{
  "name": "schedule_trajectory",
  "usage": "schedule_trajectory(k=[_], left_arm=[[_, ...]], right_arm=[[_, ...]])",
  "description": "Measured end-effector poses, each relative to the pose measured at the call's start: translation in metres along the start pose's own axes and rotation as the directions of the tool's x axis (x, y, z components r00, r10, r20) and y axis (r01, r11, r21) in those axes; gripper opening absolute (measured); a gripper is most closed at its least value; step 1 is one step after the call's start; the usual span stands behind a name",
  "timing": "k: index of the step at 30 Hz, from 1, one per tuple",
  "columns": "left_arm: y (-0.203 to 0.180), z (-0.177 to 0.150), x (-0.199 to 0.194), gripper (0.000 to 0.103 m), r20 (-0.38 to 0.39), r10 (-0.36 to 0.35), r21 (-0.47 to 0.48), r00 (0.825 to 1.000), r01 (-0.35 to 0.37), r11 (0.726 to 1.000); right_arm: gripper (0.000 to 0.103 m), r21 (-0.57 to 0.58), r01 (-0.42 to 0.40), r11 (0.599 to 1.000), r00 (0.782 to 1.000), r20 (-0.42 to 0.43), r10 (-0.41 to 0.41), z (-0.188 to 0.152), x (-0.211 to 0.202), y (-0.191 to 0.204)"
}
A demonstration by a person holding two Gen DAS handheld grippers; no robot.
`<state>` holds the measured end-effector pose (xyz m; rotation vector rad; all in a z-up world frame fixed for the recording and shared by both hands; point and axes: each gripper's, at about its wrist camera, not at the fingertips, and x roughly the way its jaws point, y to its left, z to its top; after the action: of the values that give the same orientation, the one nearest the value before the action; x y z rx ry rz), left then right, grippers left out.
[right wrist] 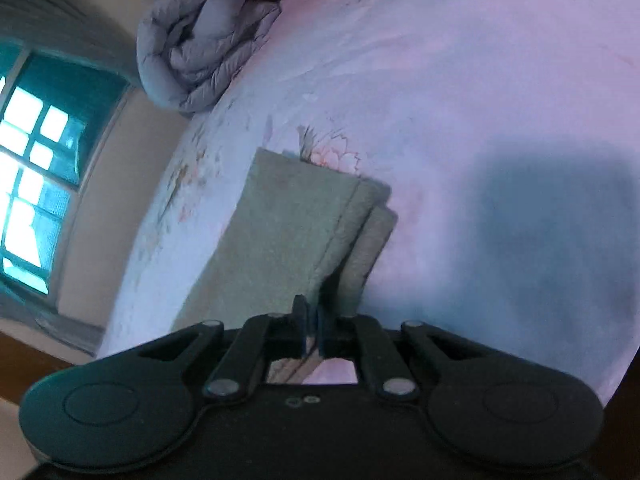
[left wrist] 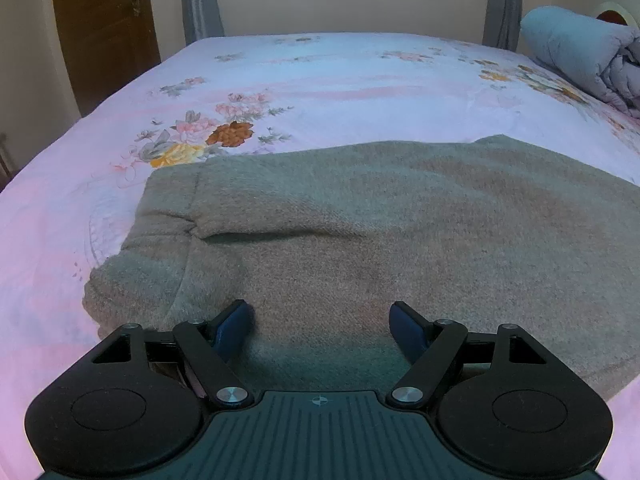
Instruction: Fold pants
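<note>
The grey-green knit pants lie folded in layers on the pink floral bed sheet. My left gripper is open, its blue fingertips spread just above the near part of the pants, holding nothing. In the right wrist view the pants run away from the camera, with stacked layer edges on their right side. My right gripper is shut on the near edge of the pants, the cloth pinched between its fingers and slightly lifted.
A rolled grey quilt lies at the far right corner of the bed; it also shows in the right wrist view. A brown door and a curtained window wall stand beyond the bed. A bright window is at left.
</note>
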<state>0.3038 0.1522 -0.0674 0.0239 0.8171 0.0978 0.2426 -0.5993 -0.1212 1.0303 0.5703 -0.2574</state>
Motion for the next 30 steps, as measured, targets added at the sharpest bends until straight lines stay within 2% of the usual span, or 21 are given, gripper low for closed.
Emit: schedule_trajectory(k=[4,6,7,9,10,13,18,22,25,30], left_arm=[[0.001,0.0,0.0,0.078,0.007,0.003,-0.003,1.0,-0.003,1.0],[0.0,-0.001,-0.002,0.078,0.02,0.014,-0.01,1.0,-0.014,1.0],[-0.001,-0.001,-0.005,0.078,0.03,0.022,-0.018,0.999,-0.022,1.0],[-0.005,-0.006,-0.015,0.079,0.051,0.035,-0.037,0.998,-0.034,0.999],[-0.007,-0.009,-0.019,0.083,0.061,0.043,-0.045,0.997,-0.04,0.998],[-0.014,-0.018,-0.029,0.088,0.088,0.064,-0.078,0.994,-0.057,0.995],[-0.026,-0.026,-0.045,0.092,0.115,0.059,-0.132,0.992,-0.043,0.99],[-0.031,-0.033,-0.056,0.097,0.127,0.052,-0.131,0.99,-0.035,0.991],[-0.027,-0.036,-0.061,0.098,0.125,0.039,-0.144,0.991,-0.021,0.989],[-0.02,-0.037,-0.064,0.098,0.117,0.012,-0.143,0.993,0.005,0.99]], right_arm=[[0.0,-0.075,0.011,0.997,1.0,0.021,-0.009,0.003,-0.007,0.015],[0.0,-0.112,0.074,0.991,0.997,-0.004,-0.075,0.006,-0.001,0.009],[0.002,-0.103,0.069,0.992,0.997,-0.014,-0.07,0.007,-0.002,0.01],[0.013,-0.123,0.067,0.99,0.997,0.039,-0.063,0.003,-0.018,0.021],[0.013,-0.171,0.064,0.983,0.997,0.059,-0.055,-0.002,-0.027,0.031],[0.013,-0.263,-0.005,0.965,0.999,0.042,0.017,-0.026,-0.045,0.057],[0.015,-0.248,-0.155,0.956,0.987,-0.09,0.136,-0.074,-0.046,0.085],[0.016,-0.207,-0.232,0.951,0.957,-0.224,0.184,-0.122,-0.021,0.112],[0.017,-0.195,-0.273,0.942,0.93,-0.304,0.207,-0.154,-0.004,0.128],[0.017,-0.124,-0.275,0.953,0.903,-0.375,0.211,-0.184,0.014,0.135]])
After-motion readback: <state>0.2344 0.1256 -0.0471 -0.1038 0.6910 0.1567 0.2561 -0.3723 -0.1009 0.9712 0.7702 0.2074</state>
